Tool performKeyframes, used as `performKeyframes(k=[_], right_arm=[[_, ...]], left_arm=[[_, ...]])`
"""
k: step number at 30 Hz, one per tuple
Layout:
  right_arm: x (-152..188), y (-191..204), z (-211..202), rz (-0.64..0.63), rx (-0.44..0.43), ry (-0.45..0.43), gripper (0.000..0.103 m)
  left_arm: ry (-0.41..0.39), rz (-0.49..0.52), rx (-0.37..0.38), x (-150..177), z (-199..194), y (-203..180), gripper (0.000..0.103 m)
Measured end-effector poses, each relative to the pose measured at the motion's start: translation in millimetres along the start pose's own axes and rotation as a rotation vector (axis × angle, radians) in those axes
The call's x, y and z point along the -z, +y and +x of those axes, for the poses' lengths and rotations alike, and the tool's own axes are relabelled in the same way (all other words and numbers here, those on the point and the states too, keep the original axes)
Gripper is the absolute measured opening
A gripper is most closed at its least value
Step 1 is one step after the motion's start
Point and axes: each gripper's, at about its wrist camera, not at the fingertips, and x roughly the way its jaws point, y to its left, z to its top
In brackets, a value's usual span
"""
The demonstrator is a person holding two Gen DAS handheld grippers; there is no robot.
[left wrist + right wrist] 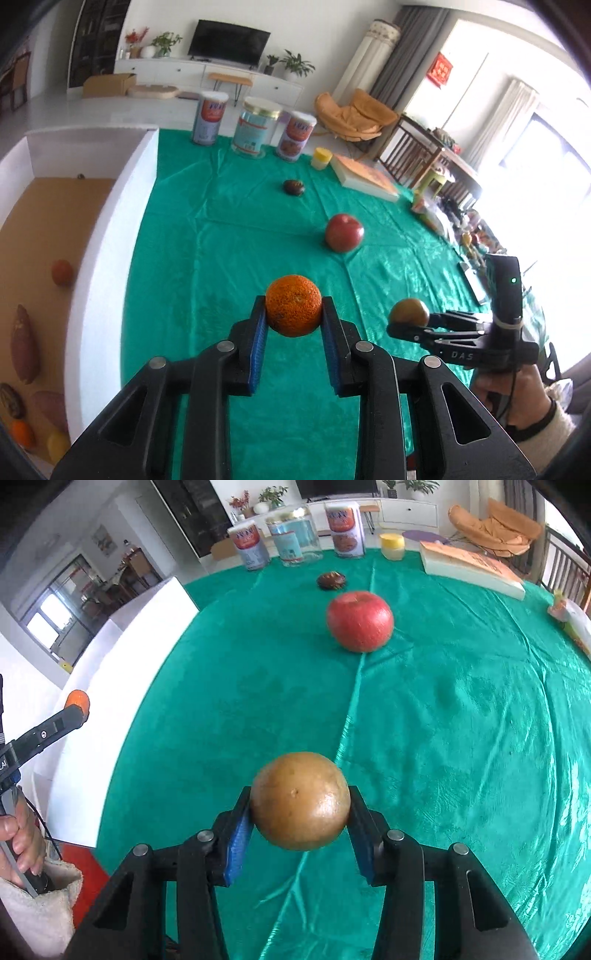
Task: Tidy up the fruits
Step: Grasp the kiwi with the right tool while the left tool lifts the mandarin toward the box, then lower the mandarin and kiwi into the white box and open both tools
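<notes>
- Holding: the left gripper [293, 314], at lower centre of the left wrist view, is clenched on an orange [293, 310]; both blue pads [258, 339] press its sides and it sits clear of the cloth.
- Holding: the right gripper [300, 805], at lower centre of the right wrist view, grasps a brown round fruit [300, 801] between its pads, lifted off the cloth.
- Green tablecloth [240, 229]: covers the table, creased, filling the middle of both views.
- Red apple [360, 621]: on the cloth, upper centre of the right wrist view, well apart from both grippers.
- Dark fruit [331, 579]: on the cloth beyond the apple, near the jars.
- White box [110, 229]: left side of the left wrist view, brown floor inside; it holds a small orange fruit [61, 272] and a sweet potato [24, 345], with other pieces at the lower left edge.
- Three jars [256, 127]: upright in a row at the far edge of the cloth.
- Yellow tub [321, 158] and a book [364, 177]: side by side, right of the jars.
</notes>
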Motion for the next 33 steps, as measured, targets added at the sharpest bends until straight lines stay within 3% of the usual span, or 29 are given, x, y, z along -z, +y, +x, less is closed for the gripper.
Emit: performKeyframes(k=[5, 9, 14, 18, 20, 23, 28, 30, 32, 33], right_arm=[[-30.8, 75.7, -26.2, -0.095, -0.143, -0.055, 0.048], [-55.4, 139.8, -25.7, -0.172, -0.248, -0.051, 0.048], [-76.5, 227.3, -19.7, -0.29, -0.319, -0.059, 0.048], [-77.7, 292.8, 15.2, -0.378, -0.36, -0.002, 0.048], [-71.0, 323.5, 46.4, -0.434, -0.34, 0.062, 0.048], [-54.4, 355.1, 97.2, -0.521, -0.228, 0.133, 0.048], [-24.0, 379.5, 149.8, -0.636, -0.115, 0.181, 0.048], [-15.5, 384.4, 157.3, -0.65, -0.091, 0.18, 0.048], [-13.0, 387.2, 156.6, -0.679, -0.067, 0.142, 0.057], [-16.7, 384.6, 157.2, -0.675, -0.075, 0.139, 0.06]], left_arm=[[-0.088, -0.006, -0.015, -27.1, -67.4, 20.9, 0.027], [-0.129, -0.052, -0.143, -36.9, -107.1, 72.7, 0.027], [-0.113, -0.19, -0.299, -24.7, -132.4, 161.8, 0.027], [-0.031, -0.246, -0.41, -0.5, -119.0, 213.8, 0.027], [0.026, -0.278, -0.437, 13.8, -102.3, 234.0, 0.027], [0.101, -0.317, -0.472, 27.9, -76.6, 257.3, 0.028], [0.15, -0.351, -0.508, 41.3, -57.7, 270.6, 0.029], [0.128, -0.345, -0.522, 40.3, -61.1, 267.8, 0.035], [0.122, -0.336, -0.546, 37.3, -61.2, 266.7, 0.072], [0.117, -0.329, -0.559, 35.8, -61.9, 265.1, 0.077]])
